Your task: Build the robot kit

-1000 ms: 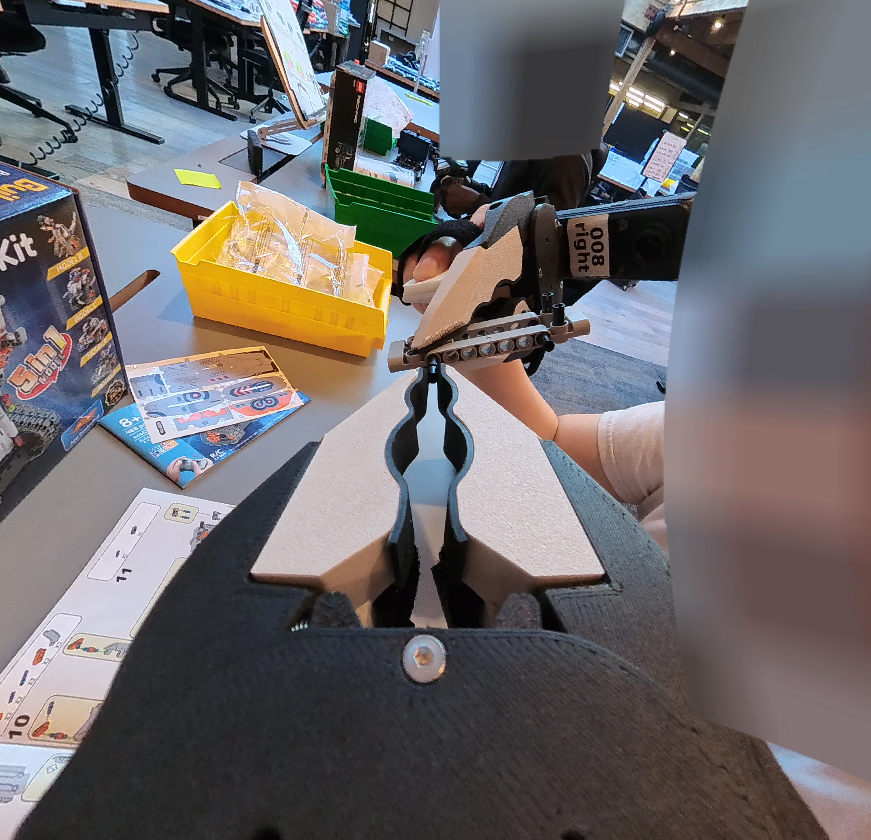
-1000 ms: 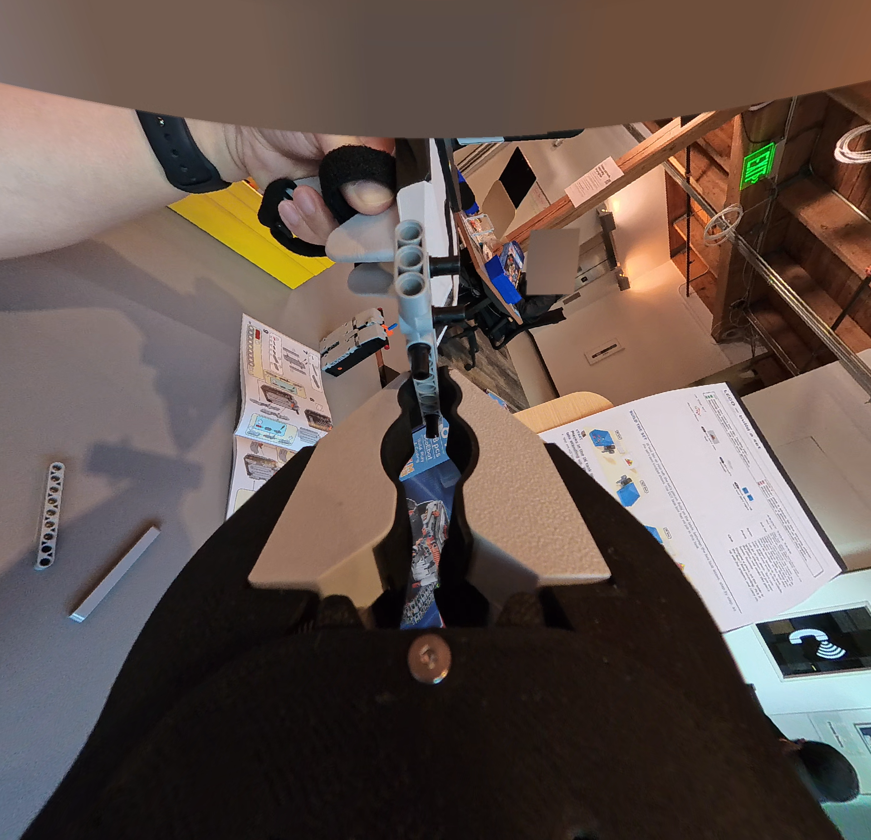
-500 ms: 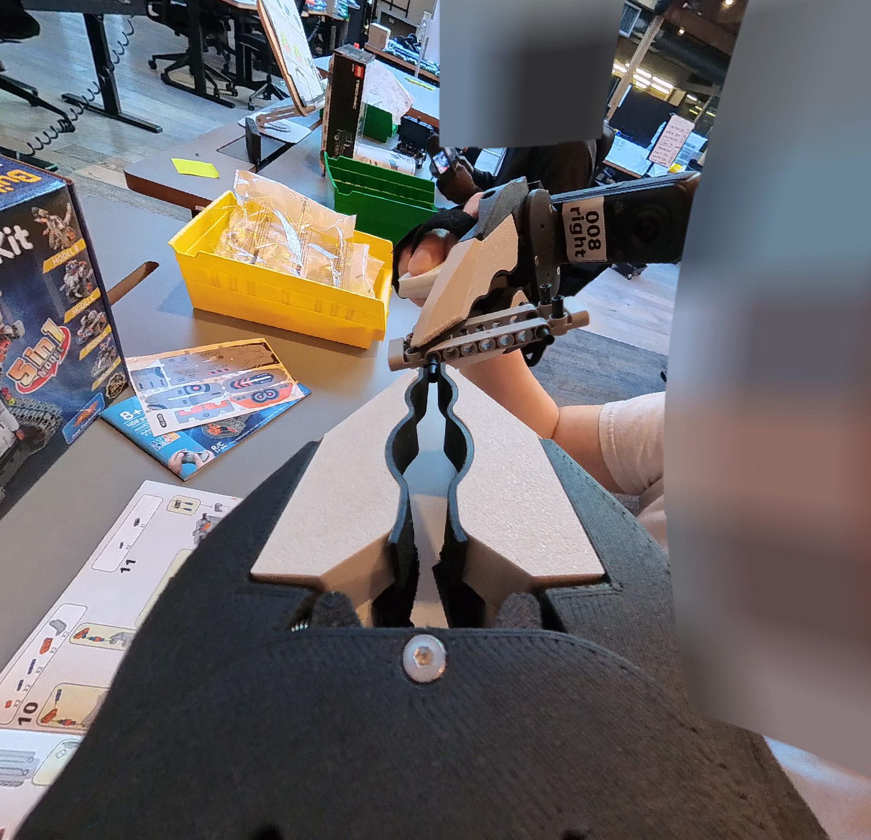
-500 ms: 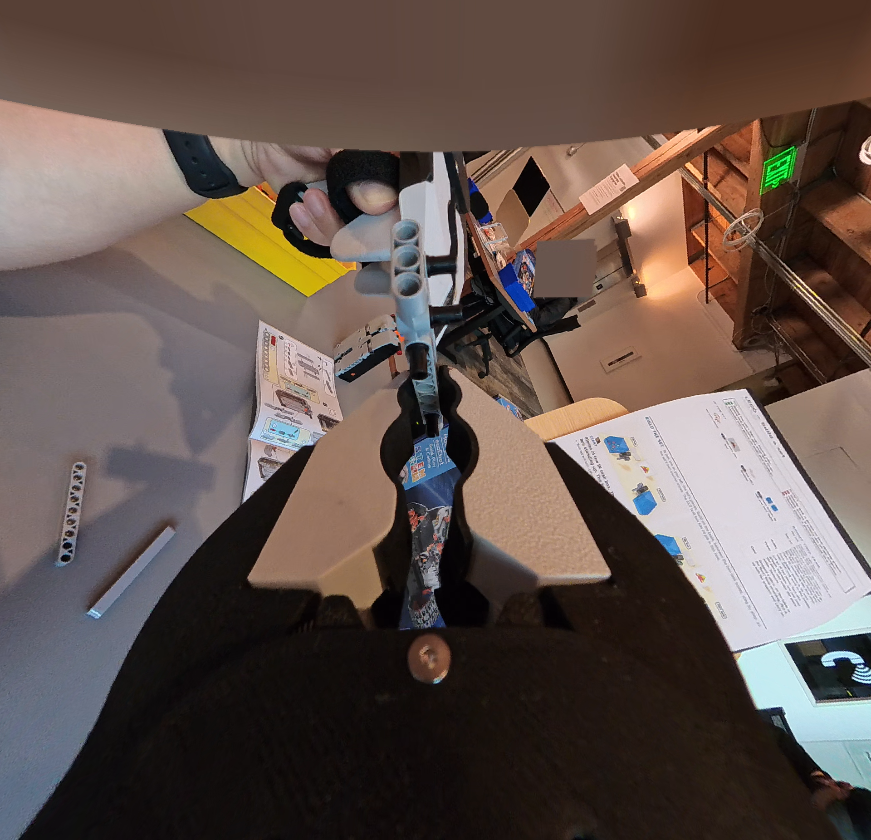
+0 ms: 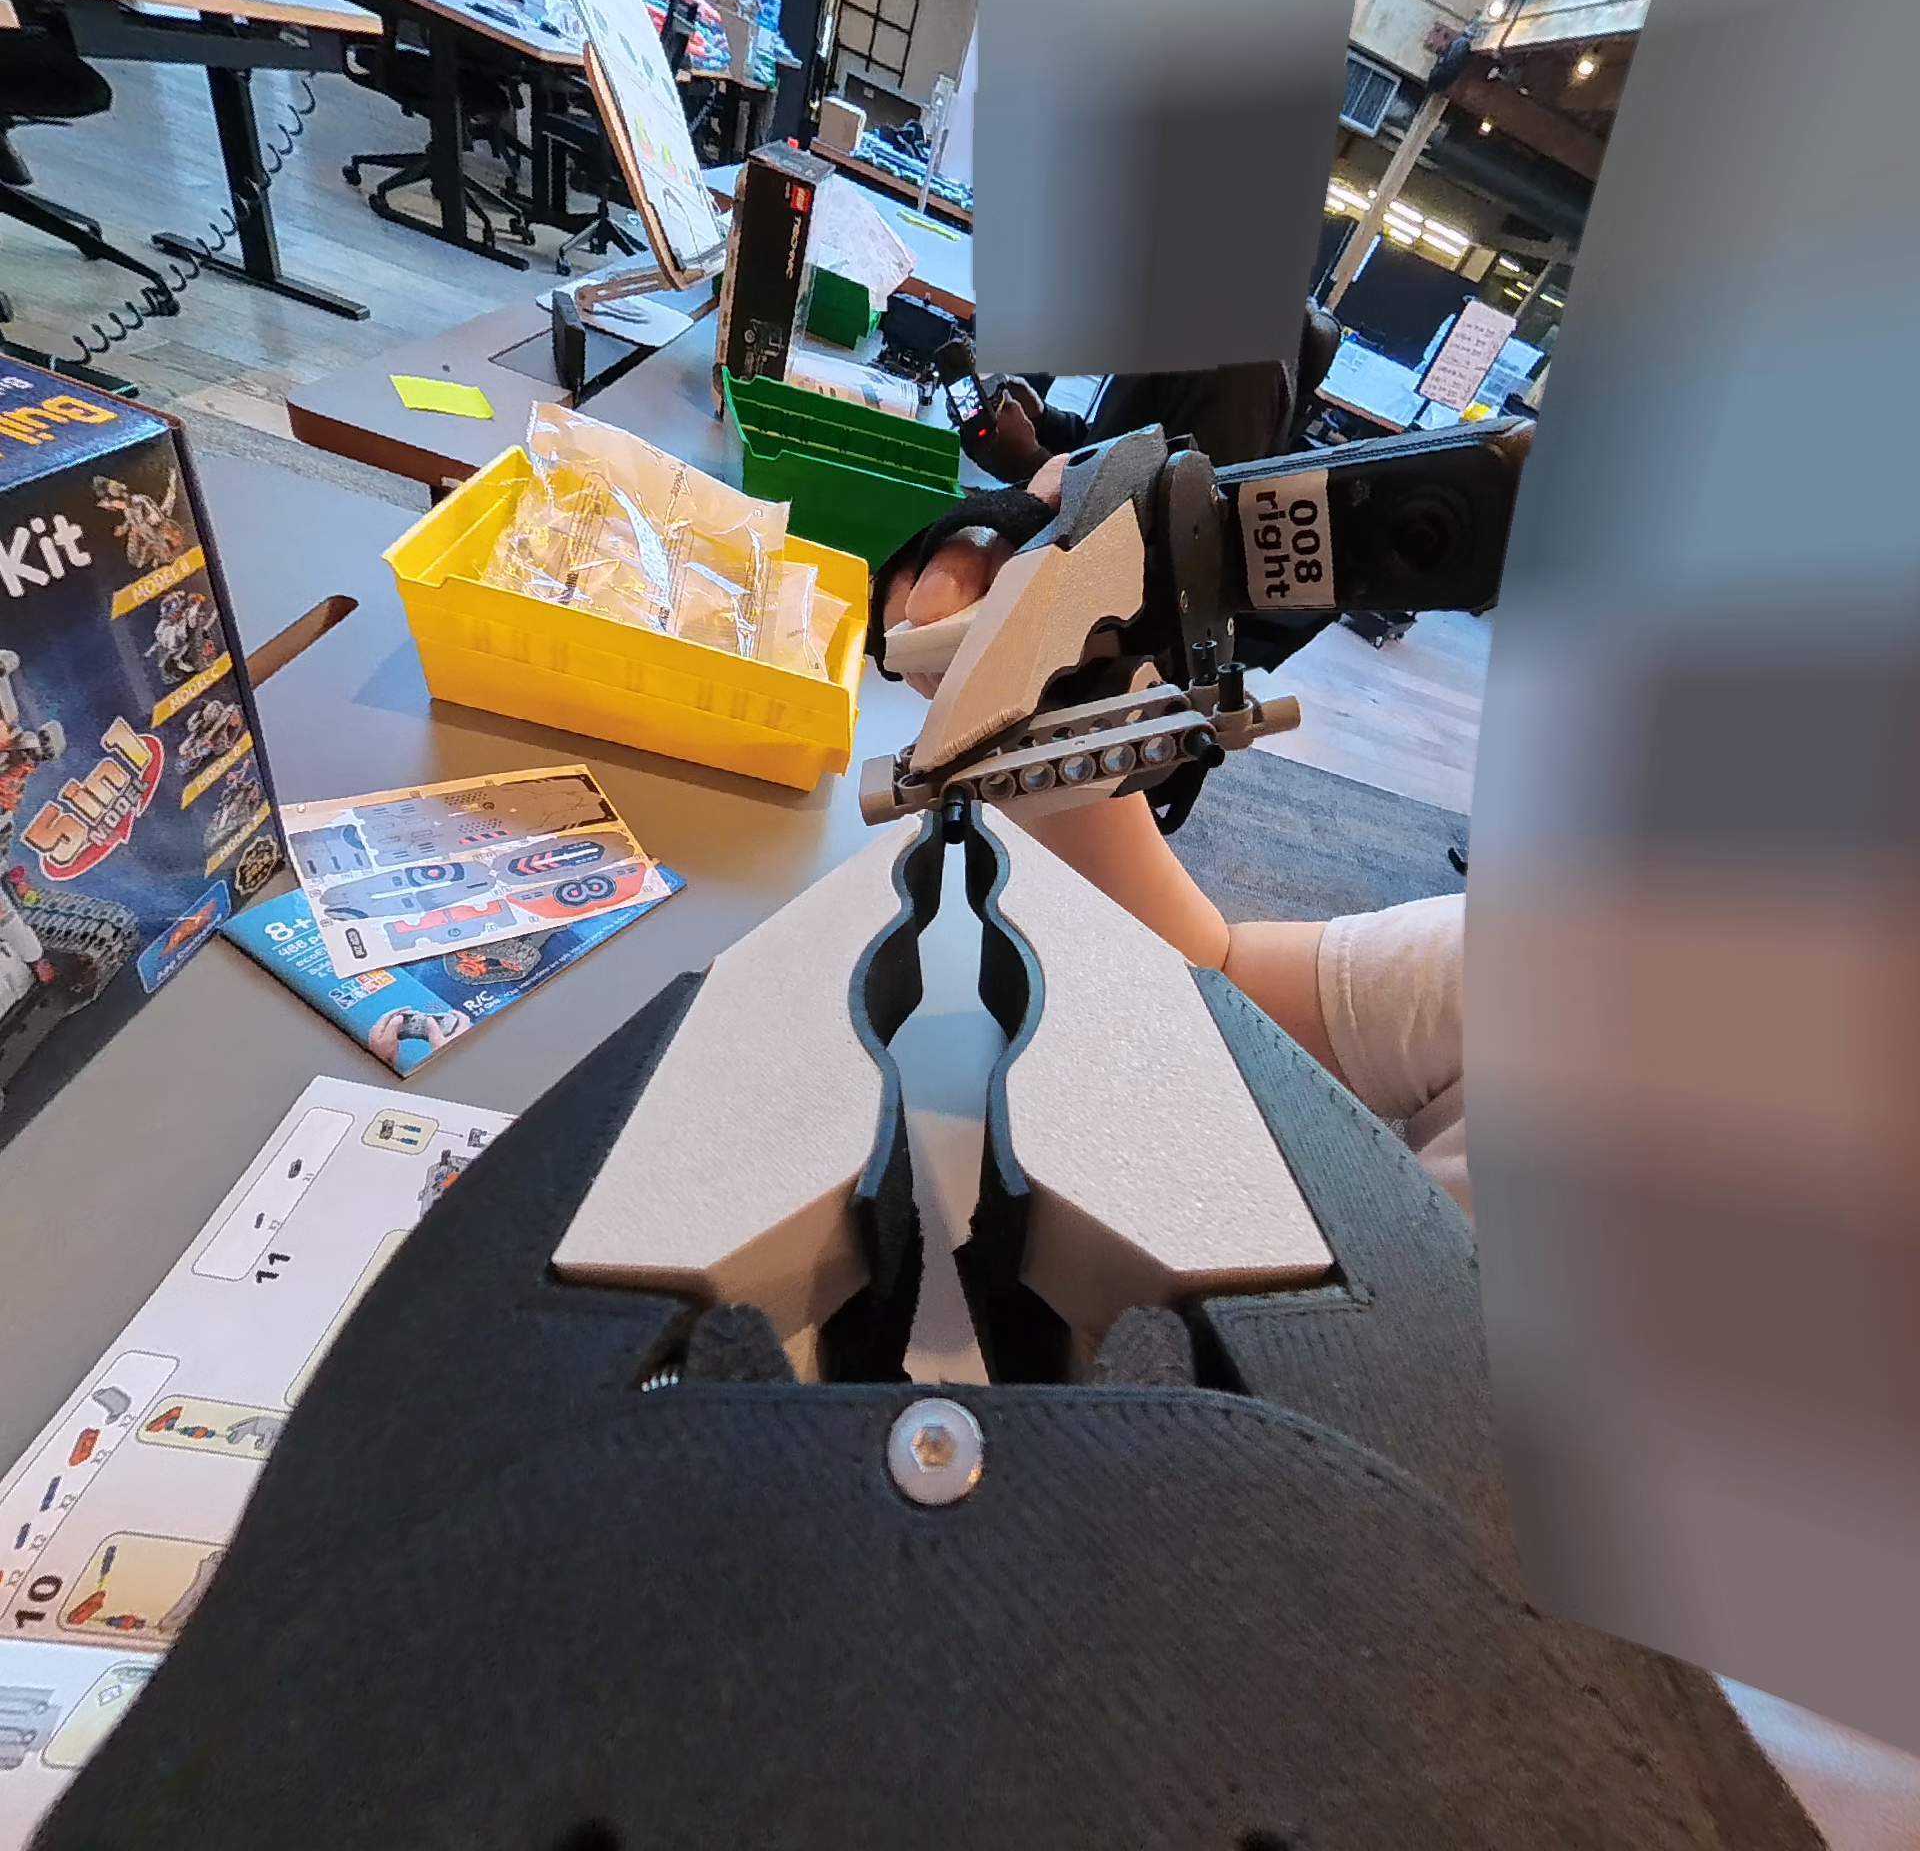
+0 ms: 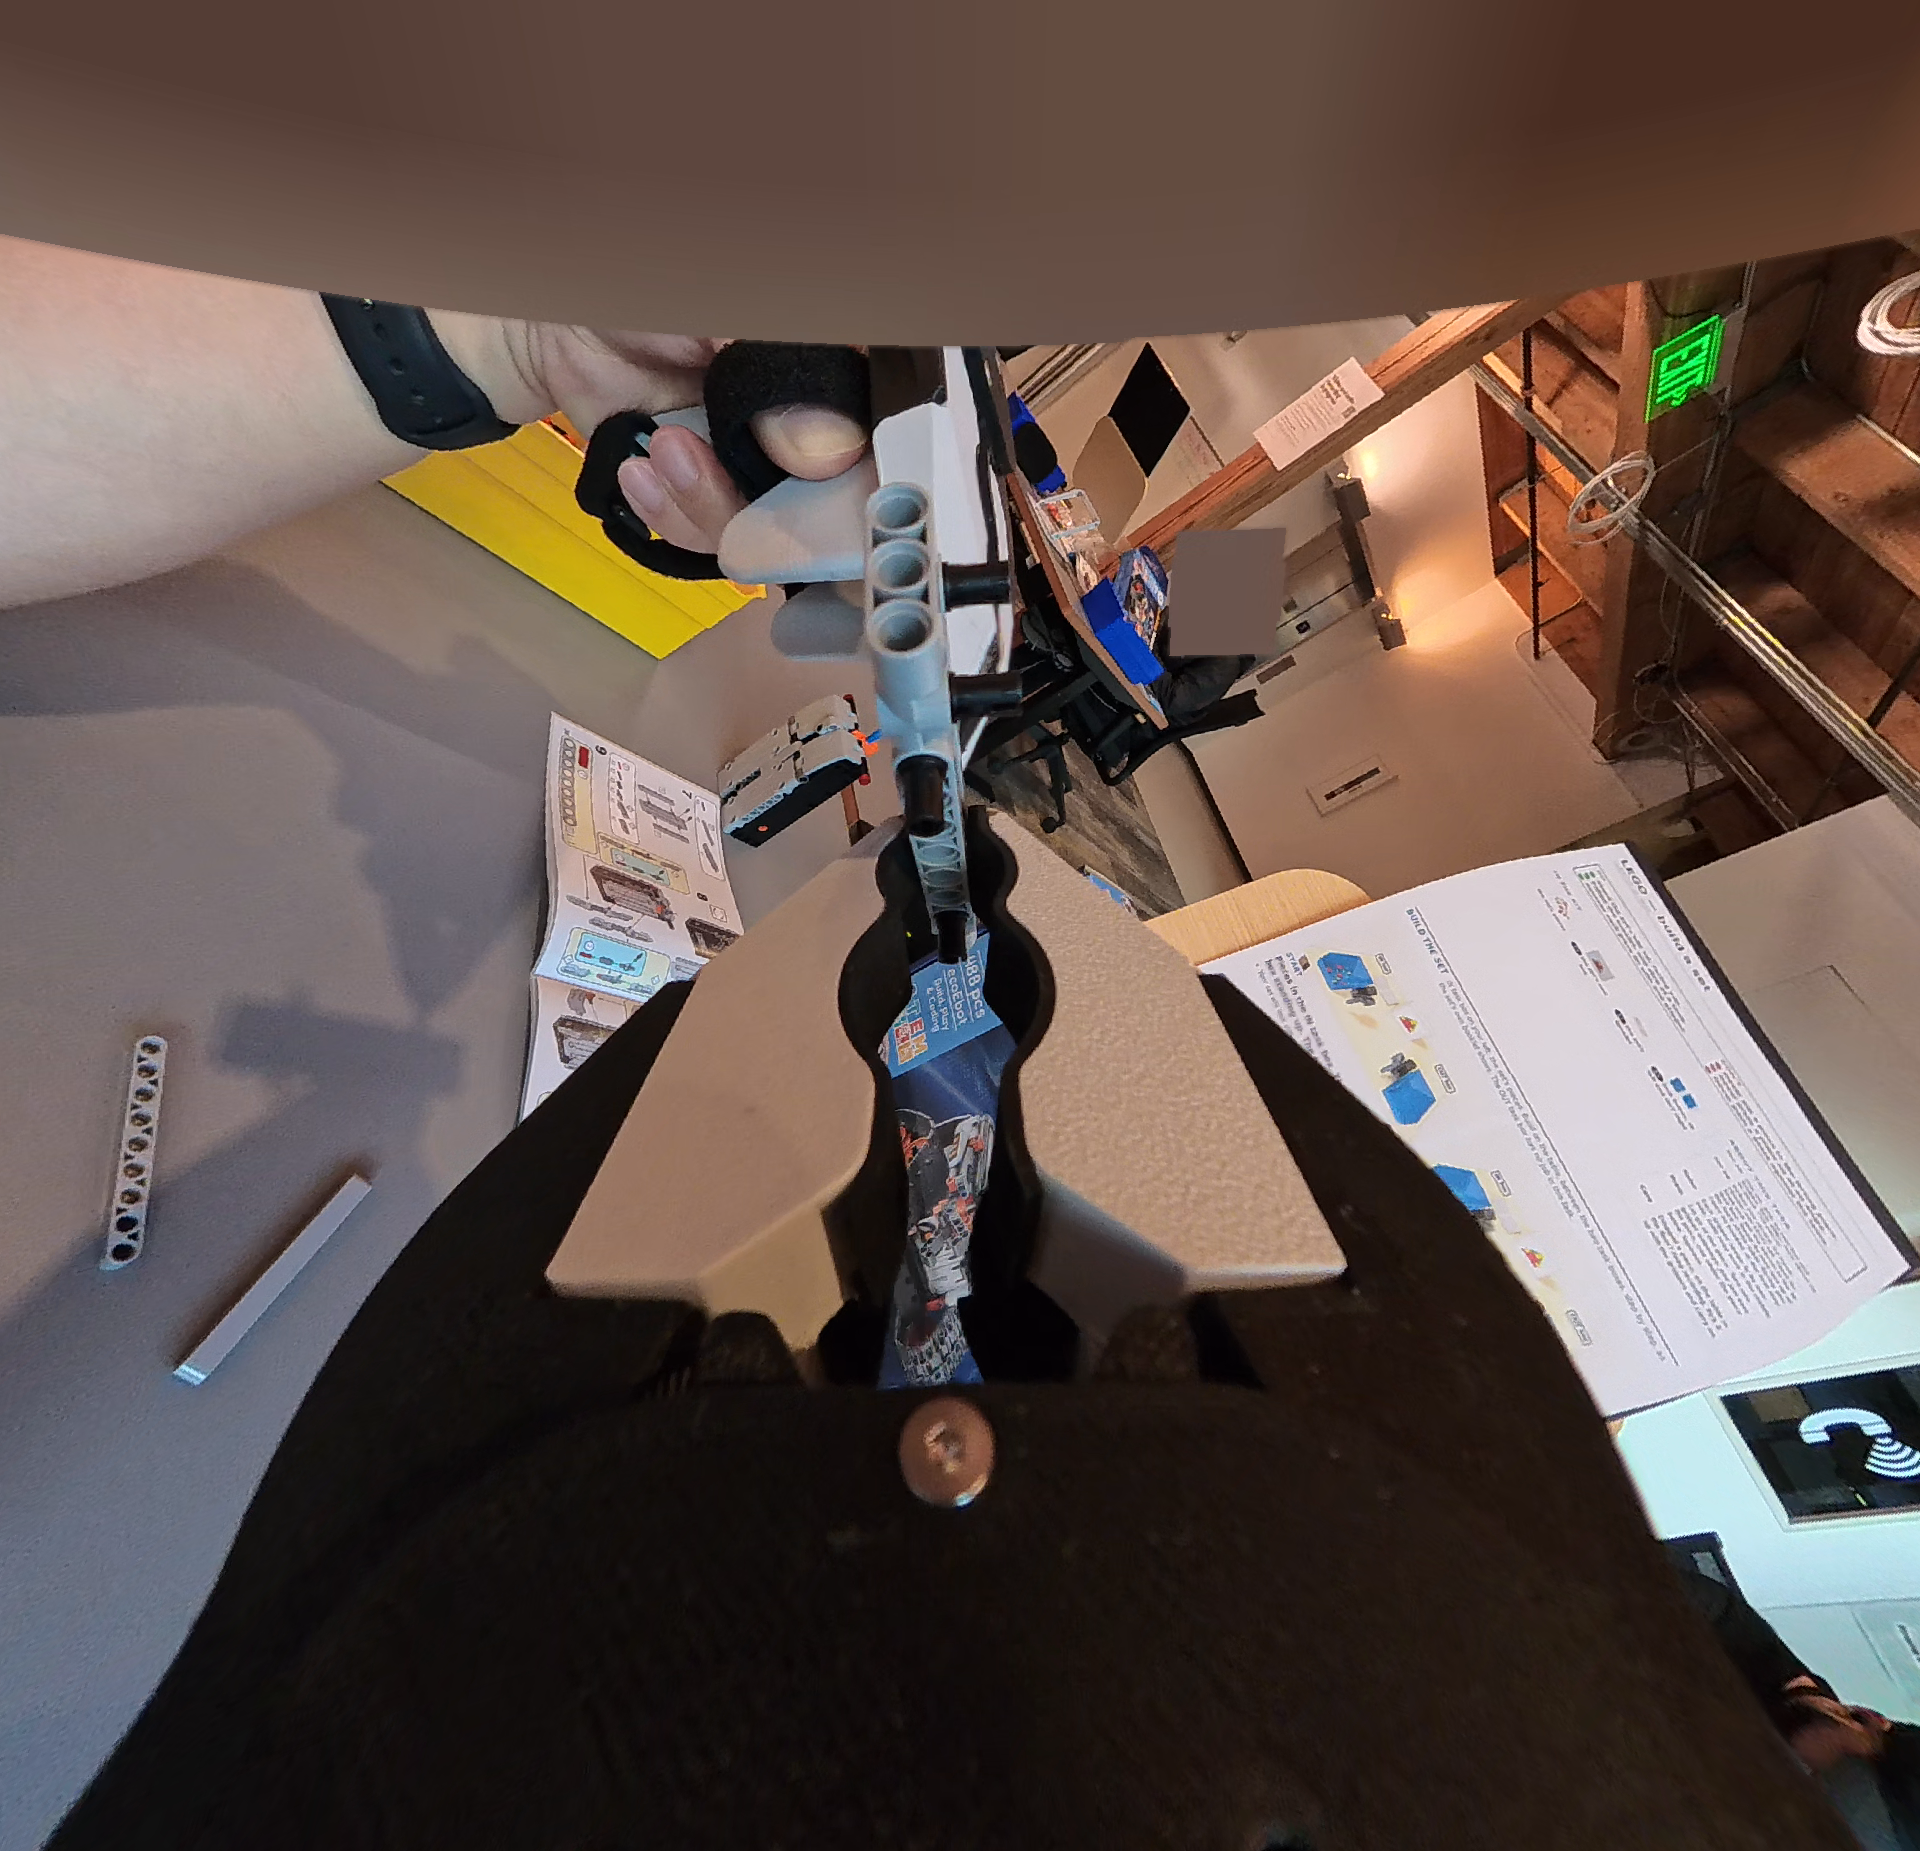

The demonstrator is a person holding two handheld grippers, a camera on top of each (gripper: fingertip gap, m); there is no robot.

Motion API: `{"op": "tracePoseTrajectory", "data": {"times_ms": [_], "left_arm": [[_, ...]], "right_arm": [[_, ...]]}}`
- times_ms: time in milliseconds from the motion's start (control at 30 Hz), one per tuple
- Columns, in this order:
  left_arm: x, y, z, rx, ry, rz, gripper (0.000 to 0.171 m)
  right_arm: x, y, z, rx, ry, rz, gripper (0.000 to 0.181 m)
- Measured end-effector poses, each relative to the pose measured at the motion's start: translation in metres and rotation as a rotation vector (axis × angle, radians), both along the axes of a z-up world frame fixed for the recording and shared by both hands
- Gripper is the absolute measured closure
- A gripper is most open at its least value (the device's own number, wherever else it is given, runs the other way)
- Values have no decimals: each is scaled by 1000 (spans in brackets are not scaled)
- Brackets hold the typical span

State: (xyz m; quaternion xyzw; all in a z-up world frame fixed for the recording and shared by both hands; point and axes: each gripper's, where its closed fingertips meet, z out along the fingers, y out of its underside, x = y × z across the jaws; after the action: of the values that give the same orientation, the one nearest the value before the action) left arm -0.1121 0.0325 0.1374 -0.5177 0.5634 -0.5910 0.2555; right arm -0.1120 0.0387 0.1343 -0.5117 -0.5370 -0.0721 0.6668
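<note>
My right gripper (image 6: 940, 856) is shut on a grey holed beam (image 6: 940, 866), held in the air above the table. The beam carries a grey connector (image 6: 902, 596) with black pins sticking out. In the left wrist view the beam (image 5: 1081, 757) lies crosswise in the right gripper (image 5: 935, 762). My left gripper (image 5: 951, 819) is shut on a small black pin (image 5: 951, 804), which touches the underside of the beam near its left end. A hand (image 6: 727, 451) holds the left gripper, whose tips are hidden behind the connector in the right wrist view.
A yellow bin (image 5: 623, 679) of plastic bags, a green bin (image 5: 852, 471), a kit box (image 5: 104, 710), booklets (image 5: 457, 887) and an instruction sheet (image 5: 260, 1282) are on the grey table. A loose holed beam (image 6: 135, 1147), a grey strip (image 6: 270, 1282) and a motor block (image 6: 800, 773) lie there too. Both grippers' tips are close together, under 4 cm apart.
Both grippers stay shut on the same parts. The two have shifted only slightly together; the pin stays at the beam.
</note>
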Motion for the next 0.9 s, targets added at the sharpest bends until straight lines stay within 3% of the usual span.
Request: {"op": "tracePoseTrajectory", "data": {"times_ms": [333,533,900], "left_arm": [[0,-4,6,11,-32,-12,170],[3,-2,5,142,-37,42,170],[2,-6,4,109,-39,4,170]], "right_arm": [[-1,-5,6,-49,122,111,174],[3,-1,4,-84,143,91,174],[2,-4,2,-138,182,150,174]]}}
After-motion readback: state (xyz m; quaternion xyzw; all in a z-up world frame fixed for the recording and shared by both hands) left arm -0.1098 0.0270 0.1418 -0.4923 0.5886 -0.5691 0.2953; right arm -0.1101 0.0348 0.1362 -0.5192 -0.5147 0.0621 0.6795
